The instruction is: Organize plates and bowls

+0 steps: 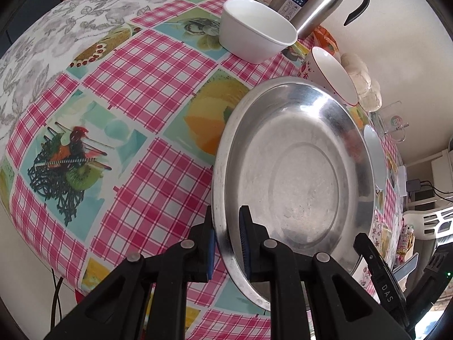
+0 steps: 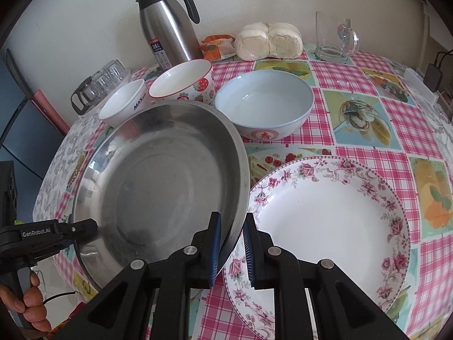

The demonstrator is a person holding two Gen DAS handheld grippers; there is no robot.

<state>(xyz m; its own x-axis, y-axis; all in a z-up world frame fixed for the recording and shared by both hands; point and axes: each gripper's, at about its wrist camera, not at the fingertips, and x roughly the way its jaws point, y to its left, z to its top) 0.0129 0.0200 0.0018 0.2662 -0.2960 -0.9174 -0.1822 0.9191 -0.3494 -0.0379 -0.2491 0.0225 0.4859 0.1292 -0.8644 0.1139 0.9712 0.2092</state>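
Right tongs: nearest the lens in the right wrist view, blue pads pinching the lower right rim of the steel plate
Left tongs: pinching the same plate at its lower left rim in the left wrist view; also seen at far left of the right wrist view, a person's hand on the grip
Key relation: floral plate lies flat on the tabletop to the lower right, its left edge tucked just under the steel plate's raised rim, so the right tongs are nearer it
Steel plate: held tilted off the checked cloth, round, shallow, dull shine, wide flat rim, empty
Likely step: lowering the steel plate onto the floral one
Behind: blue bowl, strawberry bowl, white bowl clustered in the upper middle, thermos beyond
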